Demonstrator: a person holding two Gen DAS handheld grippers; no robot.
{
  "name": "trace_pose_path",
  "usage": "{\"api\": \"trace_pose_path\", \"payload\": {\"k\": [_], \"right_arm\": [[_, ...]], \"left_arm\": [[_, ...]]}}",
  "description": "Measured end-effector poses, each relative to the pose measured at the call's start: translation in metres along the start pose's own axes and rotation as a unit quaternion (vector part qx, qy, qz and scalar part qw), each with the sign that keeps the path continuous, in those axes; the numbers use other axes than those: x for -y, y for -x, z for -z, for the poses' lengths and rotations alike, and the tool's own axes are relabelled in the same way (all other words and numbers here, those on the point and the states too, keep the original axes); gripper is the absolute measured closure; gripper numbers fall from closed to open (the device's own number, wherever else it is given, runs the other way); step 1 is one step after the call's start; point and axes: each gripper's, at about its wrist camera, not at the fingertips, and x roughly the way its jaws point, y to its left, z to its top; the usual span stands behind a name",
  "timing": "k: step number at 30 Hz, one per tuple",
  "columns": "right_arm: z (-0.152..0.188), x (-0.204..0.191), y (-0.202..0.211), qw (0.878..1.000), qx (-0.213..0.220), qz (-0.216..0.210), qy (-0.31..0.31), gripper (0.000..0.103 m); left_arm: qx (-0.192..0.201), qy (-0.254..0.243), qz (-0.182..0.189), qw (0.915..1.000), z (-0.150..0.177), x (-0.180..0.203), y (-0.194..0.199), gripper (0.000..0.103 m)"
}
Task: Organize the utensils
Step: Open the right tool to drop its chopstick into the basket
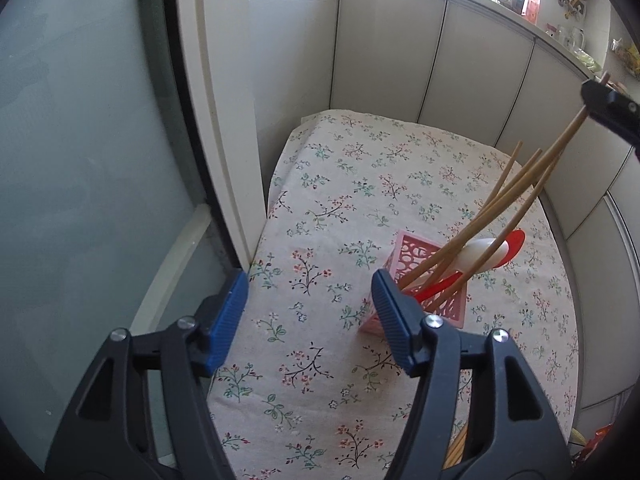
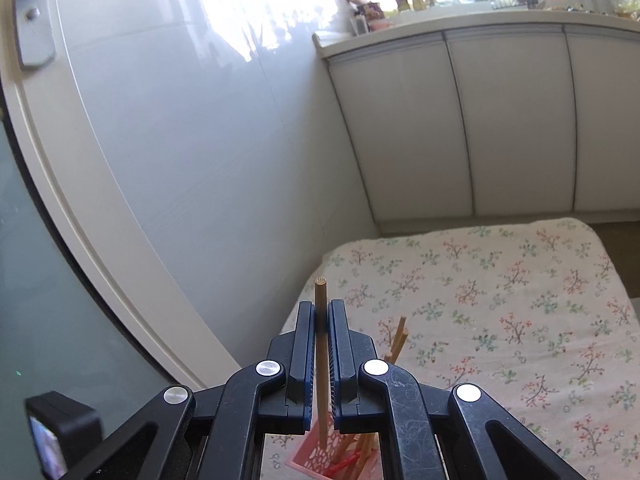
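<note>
While the left gripper [image 1: 310, 320] hangs over the table with the flowery cloth [image 1: 320, 184], its two blue pads stand wide apart and nothing is between them. Only cloth shows in the gap. Its right pad [image 1: 394, 320] sits just in front of the pink plastic holder with round holes cut in its sides [image 1: 416, 256], so part of the holder is hidden behind it. I cannot tell if the pad touches the holder.

Inside the pink holder stand several long brown wooden chopsticks [image 1: 508, 204], all leaning up and to the right. A white plastic spoon [image 1: 482, 254] and a red plastic spoon [image 1: 516, 240] lean out of the holder the same way, with their bowls poking past its right side.

At the far right of the left camera's view, the black tip of the right gripper [image 1: 608, 106] pinches the top of one long chopstick, well above the holder.

From the right camera, the right gripper [image 2: 322, 316] is squeezed tight on that one wooden chopstick [image 2: 321, 296]. The stick stands straight up between the two pads, with its round top poking out above them. Its lower end reaches down to the pink holder [image 2: 308, 460], which sits right below the gripper, with the other sticks leaning in it.

White cupboard doors [image 2: 512, 120] stand behind the table.
</note>
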Motion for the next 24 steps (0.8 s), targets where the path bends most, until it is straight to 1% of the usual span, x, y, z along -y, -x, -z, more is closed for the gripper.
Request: {"api": "trace_pose_path", "payload": {"k": [4, 7, 9, 12, 14, 15, 16, 17, 20, 22, 24], "right_arm": [[0.013, 0.007, -0.022, 1.000, -0.019, 0.000, -0.012, 0.098], [0.016, 0.012, -0.029, 1.000, -0.022, 0.007, -0.014, 0.098], [0.017, 0.015, -0.033, 1.000, -0.025, 0.002, -0.017, 0.098], [0.015, 0.019, -0.031, 0.999, -0.031, -0.010, -0.027, 0.093], [0.013, 0.024, -0.025, 0.999, -0.035, -0.019, -0.034, 0.078], [0.013, 0.026, -0.020, 0.998, -0.034, -0.024, -0.040, 0.066], [0.013, 0.030, -0.015, 0.998, -0.033, -0.027, -0.046, 0.060], [0.012, 0.032, -0.008, 0.998, -0.034, -0.028, -0.048, 0.058], [0.013, 0.039, 0.011, 0.998, -0.040, -0.012, -0.041, 0.056], [0.017, 0.047, 0.025, 0.998, -0.043, -0.001, -0.040, 0.048], [0.022, 0.058, 0.037, 0.998, -0.049, 0.016, -0.039, 0.043]], "left_arm": [[0.000, -0.005, 0.001, 1.0000, 0.002, 0.001, 0.001, 0.038], [0.000, -0.010, 0.005, 0.9999, 0.003, 0.003, 0.001, 0.038], [0.001, -0.013, 0.005, 0.9999, 0.002, 0.005, 0.002, 0.038], [-0.001, -0.014, 0.008, 0.9999, 0.002, 0.008, 0.001, 0.038], [0.000, -0.020, 0.009, 0.9998, 0.002, 0.011, 0.002, 0.038], [0.000, -0.022, 0.008, 0.9997, 0.003, 0.012, 0.002, 0.038], [0.000, -0.026, 0.008, 0.9996, 0.003, 0.014, 0.002, 0.038], [0.001, -0.029, 0.009, 0.9995, 0.004, 0.015, 0.002, 0.038], [-0.002, -0.030, 0.015, 0.9994, 0.005, 0.018, 0.005, 0.037], [-0.005, -0.033, 0.025, 0.9991, 0.006, 0.022, 0.007, 0.035], [-0.006, -0.041, 0.031, 0.9987, 0.008, 0.028, 0.010, 0.034]]}}
